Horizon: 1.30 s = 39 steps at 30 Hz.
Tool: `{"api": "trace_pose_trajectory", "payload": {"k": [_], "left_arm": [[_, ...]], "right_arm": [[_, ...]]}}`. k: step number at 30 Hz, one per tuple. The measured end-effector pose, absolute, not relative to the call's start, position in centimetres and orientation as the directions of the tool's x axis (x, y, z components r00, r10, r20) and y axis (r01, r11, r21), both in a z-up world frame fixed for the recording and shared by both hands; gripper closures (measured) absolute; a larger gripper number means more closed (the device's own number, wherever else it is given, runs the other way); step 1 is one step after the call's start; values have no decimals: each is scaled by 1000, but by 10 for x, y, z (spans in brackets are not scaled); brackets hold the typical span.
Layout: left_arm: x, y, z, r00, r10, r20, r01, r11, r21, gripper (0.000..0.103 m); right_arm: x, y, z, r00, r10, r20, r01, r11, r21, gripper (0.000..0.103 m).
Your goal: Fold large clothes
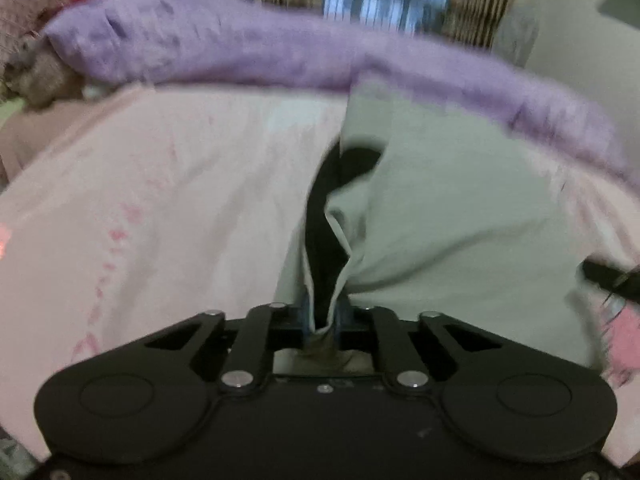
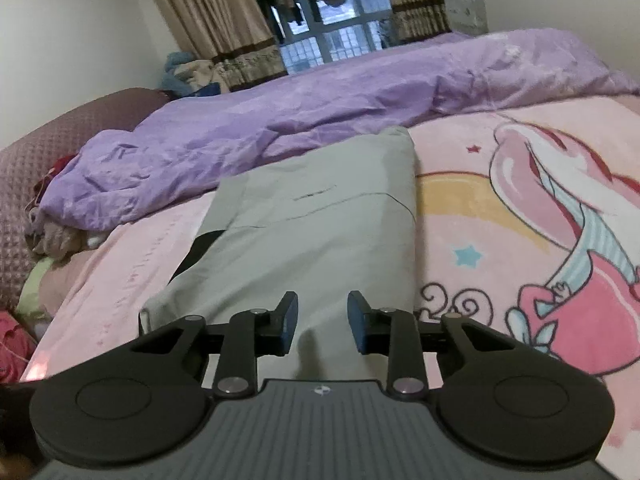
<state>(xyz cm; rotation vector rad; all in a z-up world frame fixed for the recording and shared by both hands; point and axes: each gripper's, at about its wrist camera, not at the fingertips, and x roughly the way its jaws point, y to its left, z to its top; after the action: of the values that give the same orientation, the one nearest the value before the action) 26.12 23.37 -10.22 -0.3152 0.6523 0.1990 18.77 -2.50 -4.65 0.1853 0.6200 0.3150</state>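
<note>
My left gripper [image 1: 322,322] pinches the near edge of the grey garment [image 2: 320,220], which runs lengthwise away across the bed [image 2: 460,216], while my right gripper [image 2: 322,322] hovers spread just above its near end.

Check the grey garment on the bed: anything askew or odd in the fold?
Mostly tidy, but the grey garment gapes along its left edge: a dark inner lining shows there. The left gripper is shut on a bunched corner of it; the right gripper hangs open above the cloth.
</note>
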Motion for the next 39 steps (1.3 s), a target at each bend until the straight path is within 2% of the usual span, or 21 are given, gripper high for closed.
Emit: {"api": "trace_pose_trajectory", "payload": {"k": [1,3,7,9,12,14,16,18,19,20,24,26,28,32,34,39], "left_arm": [[252,236,-95,798,79,-597,-277,928,-248,96],[246,238,-89,792,72,-607,-277,927,-252,96],[259,238,-122,690,118,-714,-354,916,-190,96],[267,240,-139,654,143,-743,-385,908,-163,89],[269,242,-134,647,167,-744,-409,899,-154,77],[264,242,-123,659,190,-728,-410,902,-135,70],[255,238,-109,683,191,-705,-401,905,-144,68],[249,234,-95,719,186,-670,-379,913,-153,63],[246,231,-90,733,183,-655,-364,919,-150,54],[248,225,-90,743,174,-646,-340,930,-140,48],[268,210,-127,652,183,-735,-329,943,-56,47],[269,208,-139,628,225,-745,-350,937,-11,40],[268,216,-140,624,200,-756,-358,932,-49,38],[264,221,-134,620,204,-758,-357,933,-41,39],[259,218,-123,626,217,-749,-358,933,-29,44],[249,211,-91,692,213,-690,-334,942,-44,42]], "right_arm": [[186,-25,-45,772,342,-536,-235,937,259,67],[184,-28,-46,769,348,-536,-236,934,267,67],[188,-32,-53,756,355,-550,-218,929,299,67],[188,-31,-56,752,358,-553,-223,928,298,67],[186,-29,-54,748,347,-565,-217,933,286,67],[183,-28,-50,732,359,-579,-223,929,294,68],[176,-28,-44,713,382,-588,-251,922,295,70],[169,-24,-43,700,372,-610,-271,928,255,71],[167,-23,-46,692,362,-625,-276,932,235,71],[167,-21,-54,687,349,-637,-278,936,214,72],[169,-31,-79,674,344,-654,-252,939,234,74],[170,-30,-94,662,329,-673,-264,943,200,75],[167,-23,-109,682,292,-671,-282,951,127,77],[158,-8,-108,722,227,-654,-276,961,28,75],[157,-7,-98,719,222,-659,-266,963,34,73],[155,-10,-70,701,244,-670,-258,963,80,67]]}}
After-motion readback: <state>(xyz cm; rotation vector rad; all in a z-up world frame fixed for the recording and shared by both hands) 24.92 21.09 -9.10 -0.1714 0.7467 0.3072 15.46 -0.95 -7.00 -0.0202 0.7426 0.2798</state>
